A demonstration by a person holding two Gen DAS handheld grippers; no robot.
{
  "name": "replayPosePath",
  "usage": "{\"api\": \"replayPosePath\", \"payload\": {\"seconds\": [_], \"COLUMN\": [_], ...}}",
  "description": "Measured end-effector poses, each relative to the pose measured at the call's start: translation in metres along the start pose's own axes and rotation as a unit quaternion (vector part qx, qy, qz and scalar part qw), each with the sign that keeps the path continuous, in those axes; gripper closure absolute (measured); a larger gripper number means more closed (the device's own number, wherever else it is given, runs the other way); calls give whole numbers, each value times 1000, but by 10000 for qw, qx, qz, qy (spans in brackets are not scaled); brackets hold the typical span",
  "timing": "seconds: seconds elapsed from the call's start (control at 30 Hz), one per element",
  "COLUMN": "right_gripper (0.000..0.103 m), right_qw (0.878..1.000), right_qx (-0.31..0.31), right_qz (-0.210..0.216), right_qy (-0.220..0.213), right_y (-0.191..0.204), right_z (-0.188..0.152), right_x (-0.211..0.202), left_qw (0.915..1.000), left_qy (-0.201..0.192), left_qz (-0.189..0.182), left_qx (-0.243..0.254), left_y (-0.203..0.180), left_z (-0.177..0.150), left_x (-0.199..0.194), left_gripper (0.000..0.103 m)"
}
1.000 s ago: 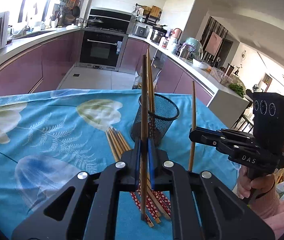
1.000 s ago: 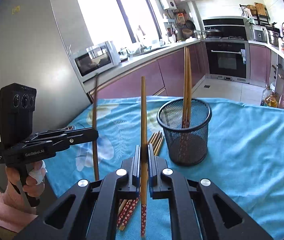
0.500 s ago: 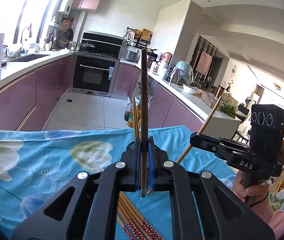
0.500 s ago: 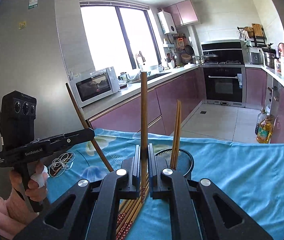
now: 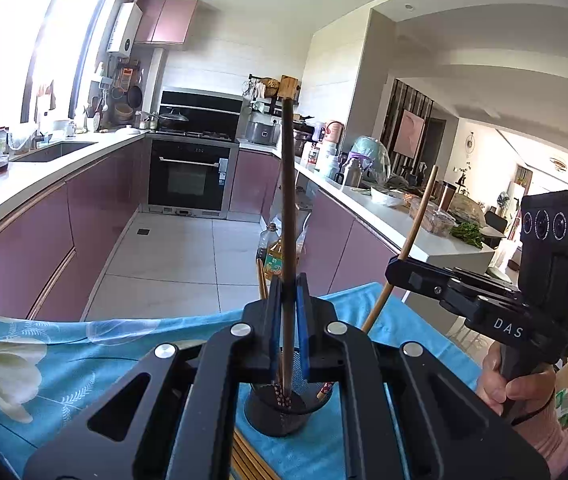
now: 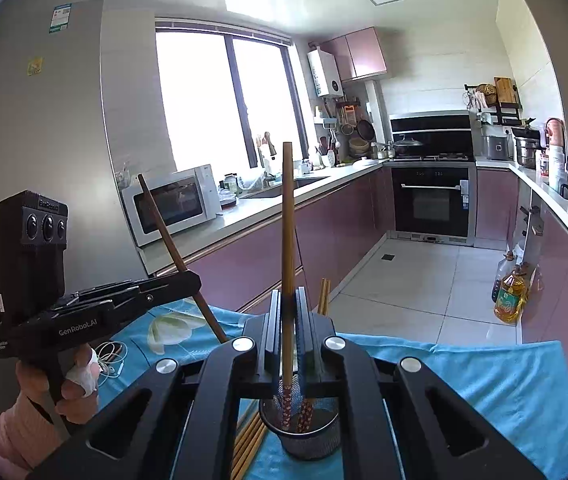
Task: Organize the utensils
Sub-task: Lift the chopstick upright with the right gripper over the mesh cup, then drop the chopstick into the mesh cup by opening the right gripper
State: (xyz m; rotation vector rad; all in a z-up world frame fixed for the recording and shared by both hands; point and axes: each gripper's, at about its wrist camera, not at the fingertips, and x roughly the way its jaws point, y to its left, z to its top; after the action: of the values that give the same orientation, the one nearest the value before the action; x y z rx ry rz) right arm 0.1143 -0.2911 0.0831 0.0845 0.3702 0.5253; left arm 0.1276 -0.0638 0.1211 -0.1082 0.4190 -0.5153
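Observation:
My left gripper [image 5: 287, 316] is shut on a dark wooden chopstick [image 5: 287, 208] held upright, its patterned tip inside the black mesh holder [image 5: 280, 412] just below. My right gripper [image 6: 287, 320] is shut on a lighter wooden chopstick [image 6: 287, 248], upright, its patterned tip inside the mesh holder [image 6: 304, 436] with other chopsticks [image 6: 324, 296]. The right gripper also shows in the left wrist view [image 5: 394, 270], the left gripper in the right wrist view [image 6: 192, 280]. Both hover over the holder.
Several loose chopsticks [image 6: 250, 444] lie on the blue flowered tablecloth [image 6: 484, 384] beside the holder. A white cable [image 6: 110, 356] lies at the table's left. Oil bottles [image 6: 508, 296] stand on the kitchen floor beyond the table edge.
Both grippers rose and moved over the holder, tilting upward. The chopstick tips now hang inside the holder instead of beside it.

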Motion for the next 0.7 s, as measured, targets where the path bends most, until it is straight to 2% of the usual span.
{"api": "replayPosePath", "payload": {"seconds": [0.17, 0.53, 0.7], "right_gripper": [98, 97, 97], "right_qw": [9996, 9893, 9862], "right_qx": [10, 252, 319], "right_qz": [-45, -11, -55], "right_qy": [271, 1434, 1621], "right_y": [-4, -19, -24], "right_z": [-7, -44, -44], "right_x": [18, 69, 83], "left_qw": [9993, 9912, 9903], "left_qy": [324, 1283, 1365], "left_qz": [105, 104, 111], "left_qx": [149, 311, 248], "left_y": [-4, -2, 5], "left_z": [-5, -40, -44], "left_x": [25, 76, 90], "left_gripper": [95, 95, 95]}}
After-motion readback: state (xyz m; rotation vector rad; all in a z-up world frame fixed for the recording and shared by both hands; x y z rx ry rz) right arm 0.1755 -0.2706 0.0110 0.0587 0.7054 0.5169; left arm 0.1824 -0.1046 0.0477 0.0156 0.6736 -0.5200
